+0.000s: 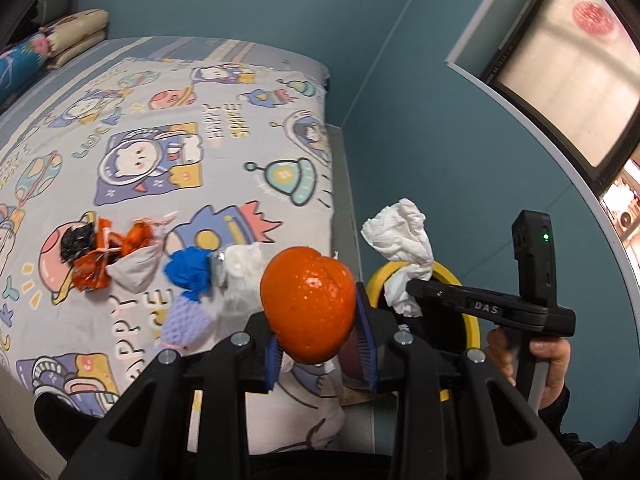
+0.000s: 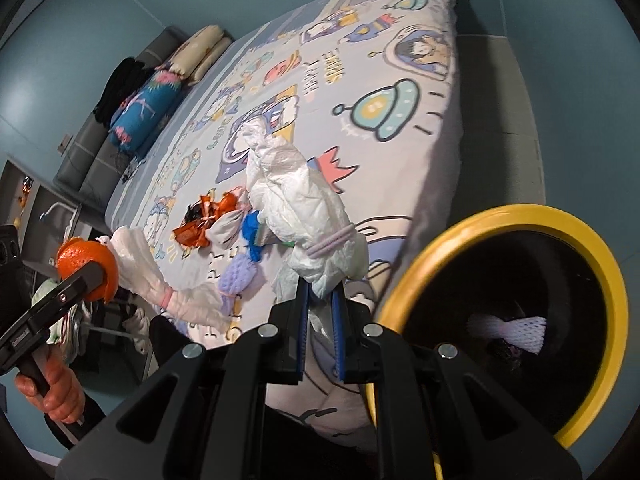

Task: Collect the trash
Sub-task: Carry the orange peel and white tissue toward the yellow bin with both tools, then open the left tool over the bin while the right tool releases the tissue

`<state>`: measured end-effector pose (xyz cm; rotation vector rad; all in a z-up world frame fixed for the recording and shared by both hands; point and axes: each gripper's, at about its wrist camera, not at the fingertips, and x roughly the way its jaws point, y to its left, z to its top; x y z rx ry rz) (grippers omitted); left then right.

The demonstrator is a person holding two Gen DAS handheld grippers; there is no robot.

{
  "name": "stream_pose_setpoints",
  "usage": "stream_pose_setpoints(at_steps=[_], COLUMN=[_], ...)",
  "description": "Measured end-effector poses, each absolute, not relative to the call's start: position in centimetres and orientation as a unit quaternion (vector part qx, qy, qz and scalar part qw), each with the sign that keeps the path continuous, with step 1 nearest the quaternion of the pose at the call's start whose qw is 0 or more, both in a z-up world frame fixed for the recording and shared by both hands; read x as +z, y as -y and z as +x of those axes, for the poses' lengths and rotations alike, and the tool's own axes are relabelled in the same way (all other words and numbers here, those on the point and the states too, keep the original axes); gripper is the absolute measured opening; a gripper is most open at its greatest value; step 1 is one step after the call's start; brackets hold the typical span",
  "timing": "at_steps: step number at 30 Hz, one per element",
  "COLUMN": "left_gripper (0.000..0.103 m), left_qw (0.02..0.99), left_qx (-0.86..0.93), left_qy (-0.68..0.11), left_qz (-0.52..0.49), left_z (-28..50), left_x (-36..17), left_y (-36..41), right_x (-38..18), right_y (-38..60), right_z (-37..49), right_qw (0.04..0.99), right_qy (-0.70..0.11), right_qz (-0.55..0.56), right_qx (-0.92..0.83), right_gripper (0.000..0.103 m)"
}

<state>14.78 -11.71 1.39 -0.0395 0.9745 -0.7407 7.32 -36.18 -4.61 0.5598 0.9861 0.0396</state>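
Observation:
My left gripper (image 1: 316,320) is shut on an orange (image 1: 308,300), its blue pads pressing both sides; the orange is held just off the bed's near corner. In the right wrist view that gripper (image 2: 90,276) and the orange (image 2: 84,264) are at the far left. My right gripper (image 2: 320,292) is shut on a crumpled white paper wad (image 2: 304,200) ringed by a purple band. The left wrist view shows this gripper (image 1: 412,290) holding the wad (image 1: 400,236) above the yellow-rimmed bin (image 1: 384,276). The bin (image 2: 440,248) stands beside the bed with a white foam net (image 2: 508,330) inside.
On the cartoon-print bed sheet (image 1: 160,140) lie an orange foil wrapper (image 1: 104,256), a grey pouch (image 1: 136,272), a blue glove (image 1: 188,268), a purple foam net (image 1: 184,320) and a white plastic bag (image 1: 244,276). Pillows (image 1: 76,28) sit at the headboard. A teal wall and a window (image 1: 560,80) lie to the right.

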Motion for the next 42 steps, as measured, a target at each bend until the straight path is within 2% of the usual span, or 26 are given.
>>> stream_pose_setpoints(at_steps=[13,27,42], left_gripper=[0.029,0.029,0.030], left_qw=[0.791,0.749,0.724], left_qx=[-0.400,-0.451,-0.471], left_qy=[-0.462,-0.484,-0.499], left_qz=[0.009,0.040,0.065], left_z=[13.3,11.8,10.5], left_x=[1.2,-1.1,-2.7], left_y=[18.0,24.8,29.1], right_x=[-5.5,-8.6,-10.9], right_y=[40.9,44.6,47.6], right_z=[4.1,1.4,0.2], right_qw=[0.840,0.814,0.799], right_qy=[-0.455,-0.469,-0.472], right_qz=[0.295,0.322,0.348], right_qx=[-0.036,-0.115,-0.136], right_gripper=[0.010,0.011,0.011])
